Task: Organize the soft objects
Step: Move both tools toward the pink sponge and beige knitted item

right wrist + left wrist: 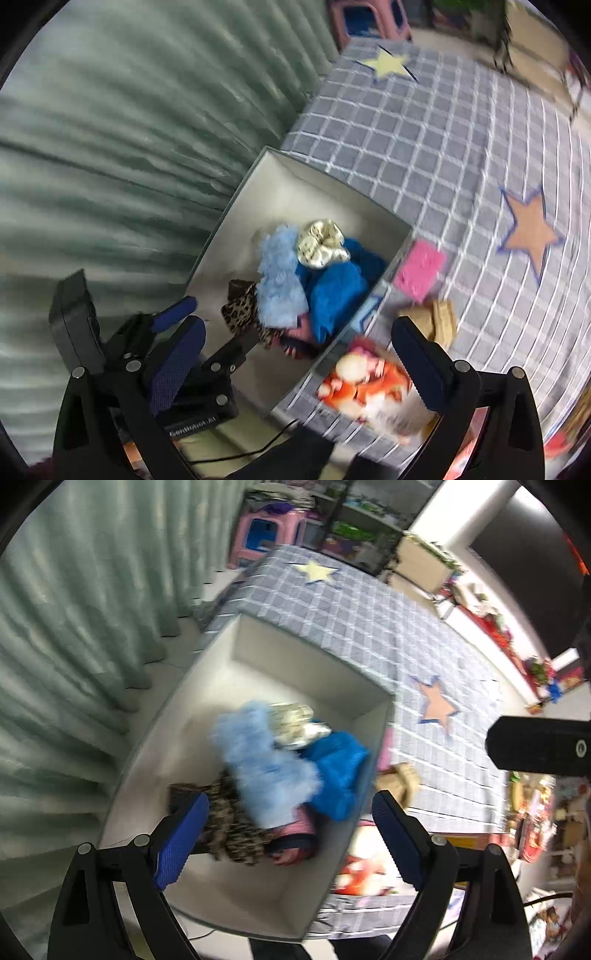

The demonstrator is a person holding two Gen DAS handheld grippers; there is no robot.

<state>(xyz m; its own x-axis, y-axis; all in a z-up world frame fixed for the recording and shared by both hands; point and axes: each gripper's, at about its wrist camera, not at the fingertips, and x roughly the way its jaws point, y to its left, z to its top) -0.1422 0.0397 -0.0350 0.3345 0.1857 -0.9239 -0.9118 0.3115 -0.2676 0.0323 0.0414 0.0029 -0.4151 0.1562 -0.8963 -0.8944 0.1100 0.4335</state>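
A white box (295, 642) (295, 177) stands on a grey checked cover. Inside it lie a light blue fluffy piece (266, 768) (280, 280), a blue cloth (340, 771) (336, 291), a cream scrunchie (295, 720) (321, 243), a leopard-print scrunchie (232, 830) (240, 314) and a pink striped piece (295, 834). My left gripper (290, 797) (224, 316) hangs open over the box's near end, holding nothing. My right gripper (299, 325) is open and bare above the box's right rim. Below it lies an orange and white plush (369, 384) (362, 871).
Outside the box, on the checked cover (443, 147), lie a pink fuzzy square (419, 269) and a tan soft item (439, 321) (399, 779). Star patches mark the cover. A green curtain (74, 646) hangs to the left. Cluttered shelves and a pink stool (258, 535) stand beyond.
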